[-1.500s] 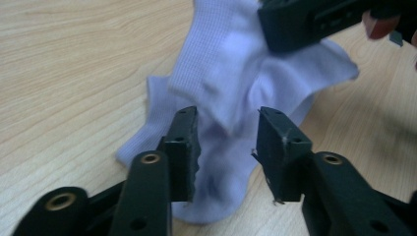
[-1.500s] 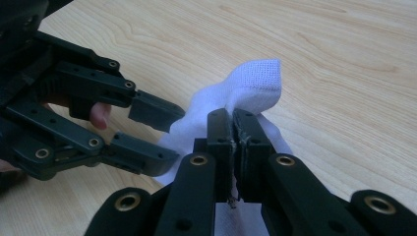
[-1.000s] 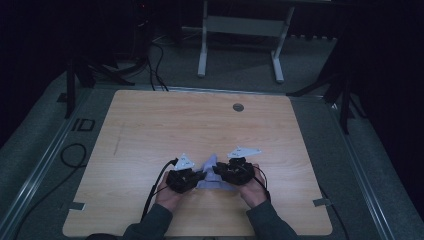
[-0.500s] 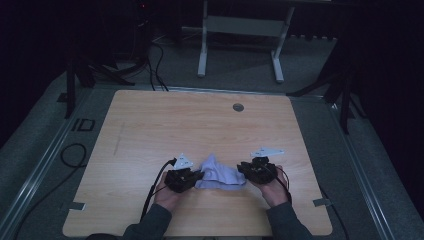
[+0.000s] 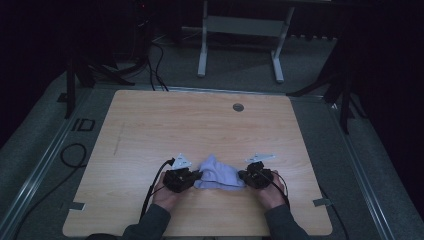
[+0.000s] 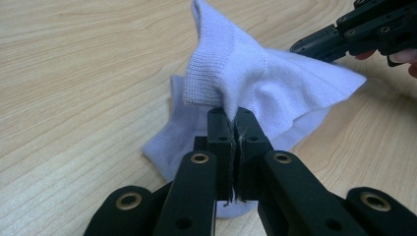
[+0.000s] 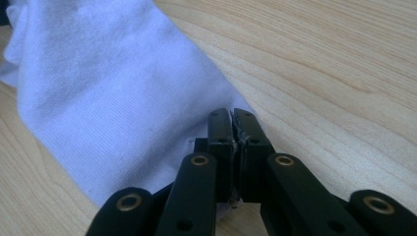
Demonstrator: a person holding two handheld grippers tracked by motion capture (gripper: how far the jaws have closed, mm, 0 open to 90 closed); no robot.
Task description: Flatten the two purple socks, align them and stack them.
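The right tongs [image 5: 248,176] have drawn rightward, stretching the white sock [image 5: 218,173] clamped between them and the left tongs [image 5: 192,177].

The high view looks forward and down from above the near edge of the pale wooden desk [image 5: 150,125]. Each tool view sits low and close along its own jaws; all three share the crumpled white knit cloth [image 5: 220,175] [image 6: 275,88] [image 7: 108,98].

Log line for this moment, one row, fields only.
left hand-held gripper: shut on sock | right hand-held gripper: shut on sock | sock: held between both, low over table | near front edge
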